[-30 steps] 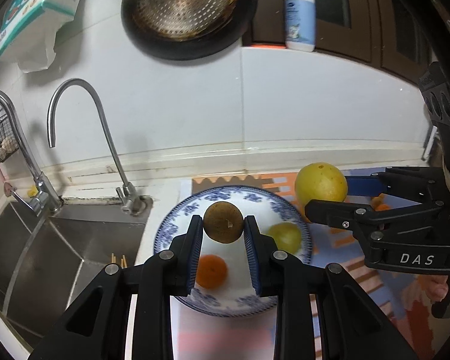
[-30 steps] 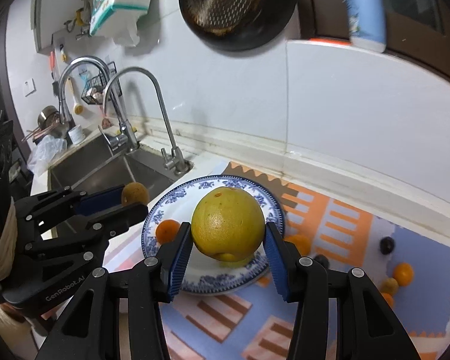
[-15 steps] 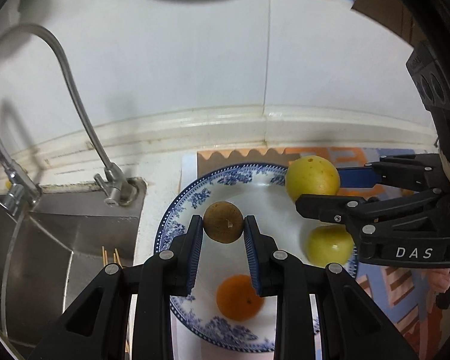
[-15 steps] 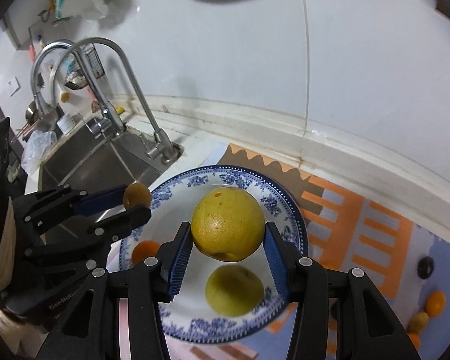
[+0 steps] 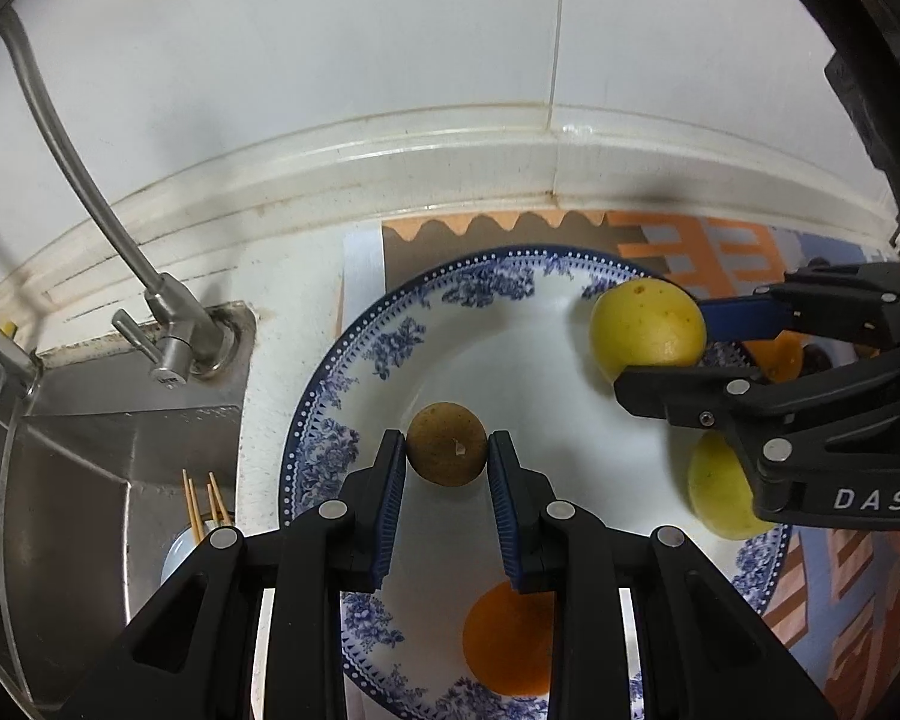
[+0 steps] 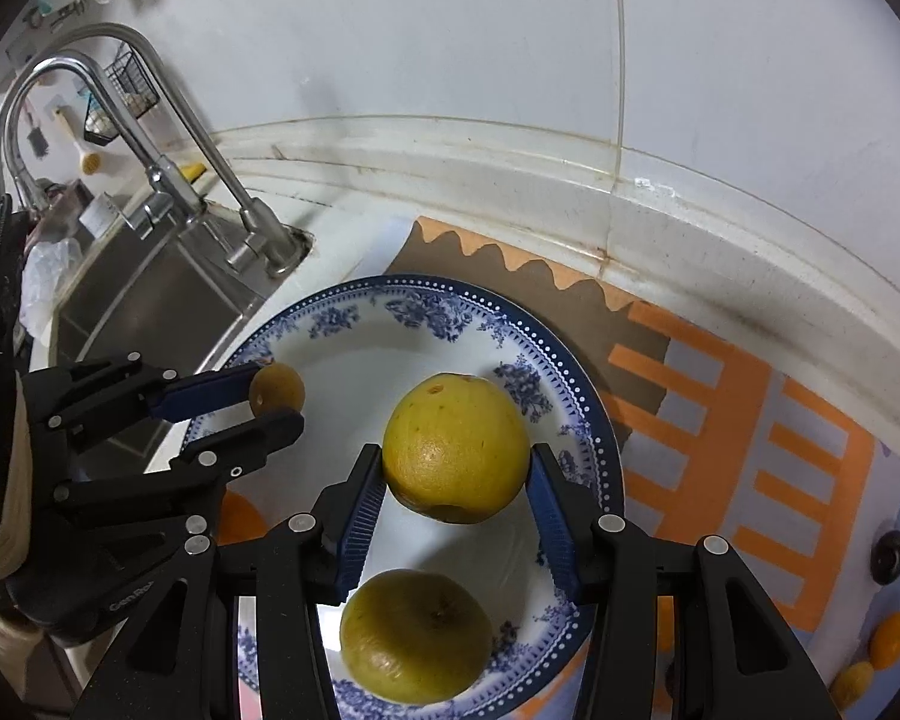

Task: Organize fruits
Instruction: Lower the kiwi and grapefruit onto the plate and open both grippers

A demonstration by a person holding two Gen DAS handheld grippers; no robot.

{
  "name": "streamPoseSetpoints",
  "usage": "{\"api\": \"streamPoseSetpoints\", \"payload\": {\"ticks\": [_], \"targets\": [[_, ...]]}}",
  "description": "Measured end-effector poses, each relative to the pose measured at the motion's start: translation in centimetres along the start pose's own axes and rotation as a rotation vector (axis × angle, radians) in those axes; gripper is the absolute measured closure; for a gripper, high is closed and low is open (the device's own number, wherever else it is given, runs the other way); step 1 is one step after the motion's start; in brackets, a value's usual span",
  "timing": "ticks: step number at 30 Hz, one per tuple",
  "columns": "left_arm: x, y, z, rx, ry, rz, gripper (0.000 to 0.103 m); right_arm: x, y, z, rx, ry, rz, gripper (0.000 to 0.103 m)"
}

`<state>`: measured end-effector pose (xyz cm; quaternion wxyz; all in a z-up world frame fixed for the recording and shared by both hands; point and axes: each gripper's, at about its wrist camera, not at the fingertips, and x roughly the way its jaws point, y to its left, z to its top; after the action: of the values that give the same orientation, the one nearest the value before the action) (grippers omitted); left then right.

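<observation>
Left wrist view: our left gripper (image 5: pixel 447 459) hangs over the plate (image 5: pixel 354 372), its blue pads pinching a small brown fruit (image 5: pixel 447 452) above the white centre. Our right gripper (image 6: pixel 456 486) reaches in from the right, clamped on a large yellow fruit (image 6: pixel 456 456) over the plate's far right. Another yellow fruit (image 6: pixel 415 635) and an orange (image 5: pixel 507 639) lie on the plate.

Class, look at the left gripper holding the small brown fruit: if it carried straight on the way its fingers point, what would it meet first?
Probably the bare white middle of the blue-patterned plate. The left gripper, shut on the brown fruit, points down over it, though the height above the plate is unclear.
</observation>
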<state>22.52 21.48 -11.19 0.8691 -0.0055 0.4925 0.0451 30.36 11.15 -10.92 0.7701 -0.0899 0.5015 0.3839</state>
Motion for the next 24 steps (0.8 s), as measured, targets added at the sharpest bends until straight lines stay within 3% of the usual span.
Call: {"api": "streamPoseSetpoints", "payload": {"ticks": [7, 11, 16, 21, 24], "targets": [[0.5, 0.2, 0.2, -0.002, 0.012, -0.003, 0.075, -0.1, 0.1, 0.1, -0.013, 0.005, -0.003, 0.054], [0.4, 0.2, 0.2, -0.003, 0.017, 0.003, 0.062, 0.0, 0.1, 0.2, -0.016, 0.006, -0.004, 0.053], [-1.2, 0.1, 0.0, -0.008, -0.014, 0.031, 0.053, -0.3, 0.0, 0.2, -0.01, -0.007, 0.016, 0.053], [-3.7, -0.2, -0.8, -0.027, -0.064, 0.048, 0.05, -2.9, 0.8, -0.5, -0.02, -0.079, -0.005, 0.053], [-5.9, -0.8, -1.4, -0.032, -0.118, 0.054, 0.049, -5.4, 1.5, -1.4, -0.032, -0.137, -0.059, 0.053]]}}
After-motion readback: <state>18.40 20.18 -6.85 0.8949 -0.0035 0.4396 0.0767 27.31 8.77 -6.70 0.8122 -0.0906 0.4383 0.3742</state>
